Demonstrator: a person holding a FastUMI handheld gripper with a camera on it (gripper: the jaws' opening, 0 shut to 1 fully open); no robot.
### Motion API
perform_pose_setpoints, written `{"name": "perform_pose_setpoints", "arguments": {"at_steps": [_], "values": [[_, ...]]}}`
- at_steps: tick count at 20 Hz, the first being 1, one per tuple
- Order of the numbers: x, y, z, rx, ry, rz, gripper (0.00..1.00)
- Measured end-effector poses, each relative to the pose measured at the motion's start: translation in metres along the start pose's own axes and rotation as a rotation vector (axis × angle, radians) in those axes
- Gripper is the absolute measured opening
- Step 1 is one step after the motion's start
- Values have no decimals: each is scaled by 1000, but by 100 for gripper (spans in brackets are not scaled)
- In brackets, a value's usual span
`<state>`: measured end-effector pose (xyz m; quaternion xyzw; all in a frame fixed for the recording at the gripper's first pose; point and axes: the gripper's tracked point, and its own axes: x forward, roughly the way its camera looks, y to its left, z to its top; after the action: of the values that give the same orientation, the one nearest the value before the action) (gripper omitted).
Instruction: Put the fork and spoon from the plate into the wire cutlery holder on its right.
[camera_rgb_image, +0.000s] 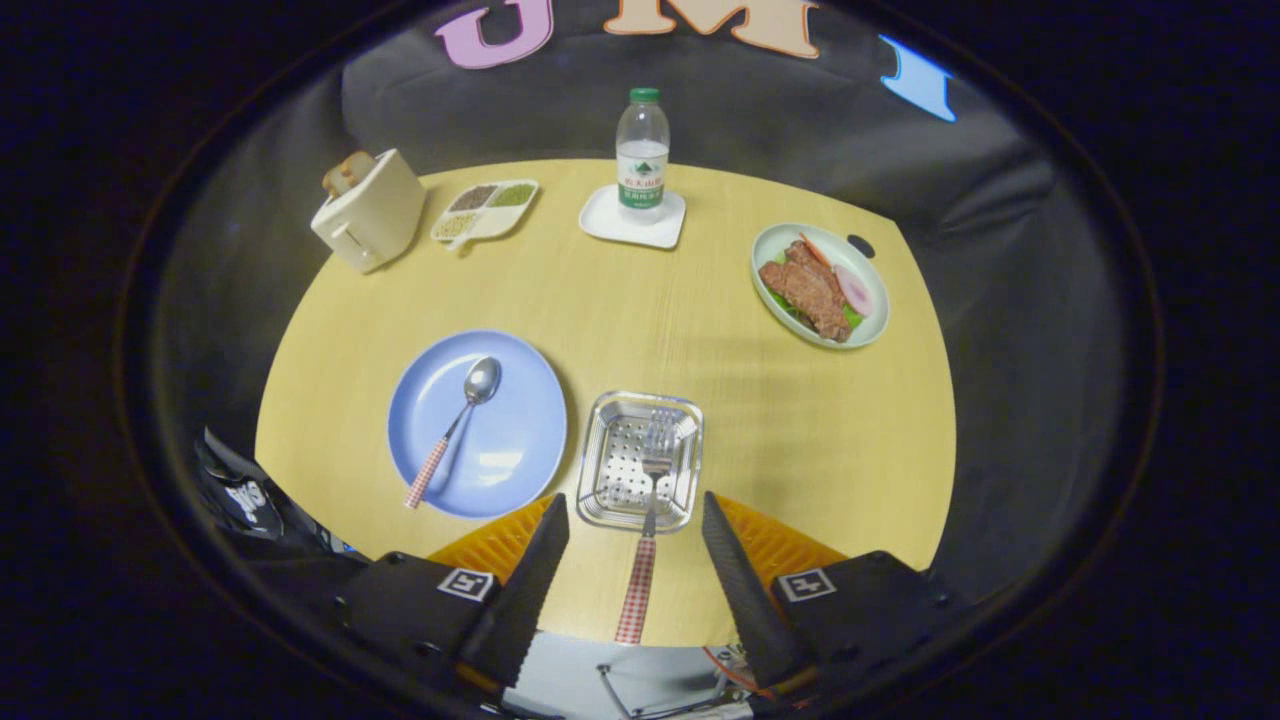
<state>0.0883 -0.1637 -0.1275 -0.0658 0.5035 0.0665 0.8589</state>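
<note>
A blue plate (515, 455) lies on the yellow table, and a spoon (468, 408) with a red-checked handle rests on it, bowl pointing away from me. To the plate's right stands the square metal cutlery holder (690, 425). The fork (640, 570), also red-checked, leans in it: tines inside, handle sticking out over the near rim toward me. My gripper (634, 500) is open, its fingers spread wide on either side of the fork's handle without touching it, tips at the holder's near edge.
At the back of the round table (780, 440) stand a cream toaster (368, 210), a divided dish of seeds (485, 208), and a water bottle (642, 150) on a white coaster (612, 222). A plate of meat (820, 285) sits at the far right.
</note>
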Motion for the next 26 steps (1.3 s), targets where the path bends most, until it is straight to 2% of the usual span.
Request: {"name": "perform_pose_setpoints", "arguments": {"at_steps": [3,6,11,15,20,26], "values": [[-11,3,14,31,-92,-3,96],[-26,16,30,55,-209,11,98],[-53,40,43,18,-386,-49,99],[-65,72,47,102,-503,-49,99],[-55,111,45,174,-608,-62,99],[-5,158,20,228,-594,-60,99]]}}
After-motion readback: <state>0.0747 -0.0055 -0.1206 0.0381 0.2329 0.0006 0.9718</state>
